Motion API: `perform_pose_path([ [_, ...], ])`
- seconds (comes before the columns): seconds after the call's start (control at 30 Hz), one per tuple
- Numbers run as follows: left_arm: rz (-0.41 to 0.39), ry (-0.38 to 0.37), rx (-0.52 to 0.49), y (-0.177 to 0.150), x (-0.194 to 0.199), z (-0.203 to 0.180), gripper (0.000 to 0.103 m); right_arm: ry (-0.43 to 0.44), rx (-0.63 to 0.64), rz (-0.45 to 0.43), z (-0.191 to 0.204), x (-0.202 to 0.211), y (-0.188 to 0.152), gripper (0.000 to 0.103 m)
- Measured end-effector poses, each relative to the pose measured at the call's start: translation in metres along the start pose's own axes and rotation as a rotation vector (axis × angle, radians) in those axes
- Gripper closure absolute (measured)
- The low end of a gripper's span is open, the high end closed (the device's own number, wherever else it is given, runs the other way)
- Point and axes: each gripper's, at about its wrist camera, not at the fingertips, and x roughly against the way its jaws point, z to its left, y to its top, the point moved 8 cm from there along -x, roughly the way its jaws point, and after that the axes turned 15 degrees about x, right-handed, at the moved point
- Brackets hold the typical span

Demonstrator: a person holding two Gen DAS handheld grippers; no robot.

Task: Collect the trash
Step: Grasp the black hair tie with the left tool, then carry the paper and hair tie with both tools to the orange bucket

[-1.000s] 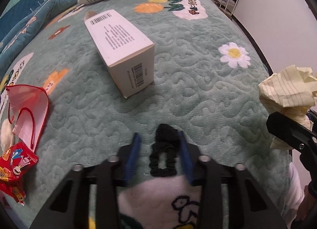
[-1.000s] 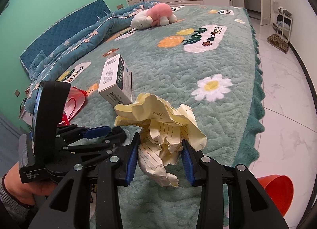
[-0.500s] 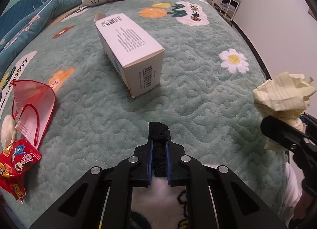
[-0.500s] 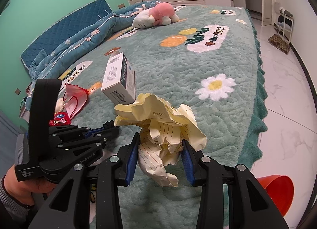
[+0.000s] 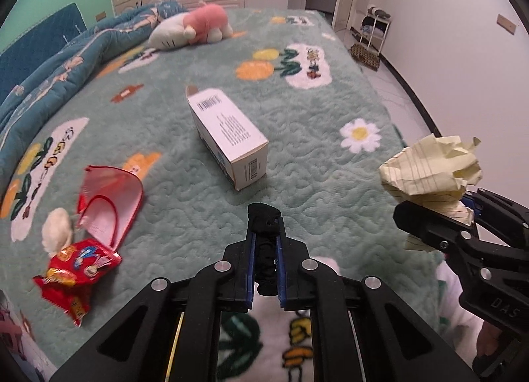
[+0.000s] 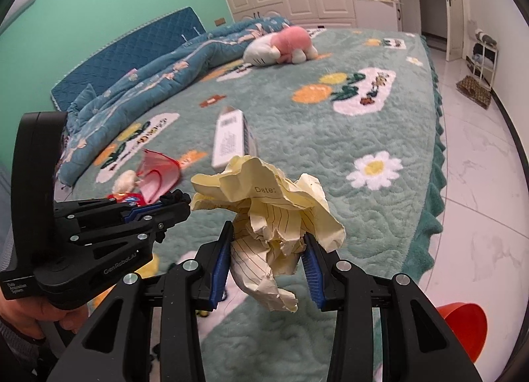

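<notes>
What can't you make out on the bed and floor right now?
- Orange bin: right wrist view, cut off by the lens edge and gripper arm.
- Black hair tie: left wrist view, mostly hidden between the left gripper's pads.
- White box print: motion-blurred, unreadable.
- Pale lump beside the snack packet: blurred, unidentifiable.

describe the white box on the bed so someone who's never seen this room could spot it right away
On the green quilted bedspread, look near the middle, in front of the pink and white plush toy. The white carton lies there on its long side, apart from the red snack packet and red mesh bag. It alone is rigid, with black print and barcodes.
</notes>
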Motion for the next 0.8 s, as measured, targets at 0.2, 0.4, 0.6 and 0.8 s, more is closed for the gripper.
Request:
perform_pose_path([
  [0.2,-0.039,-0.014,-0.012,-0.009,0.036,-0.006,0.091,-0.003,0.014,-0.052,0.016,0.040,0.002,0.063],
  [0.4,-0.087,-0.036,-0.043,-0.018,0.068,-0.025,0.091,-0.025,0.023,-0.105,0.028,0.081,-0.003,0.063],
  [0.6,-0.104,-0.090,-0.111,-0.026,0.085,-0.066,0.091,-0.072,-0.022,-0.151,0.013,0.123,-0.020,0.063],
  [0.8,-0.081,-0.166,-0.240,-0.037,0.079,-0.139,0.091,-0.154,-0.102,-0.176,-0.031,0.163,-0.050,0.063],
])
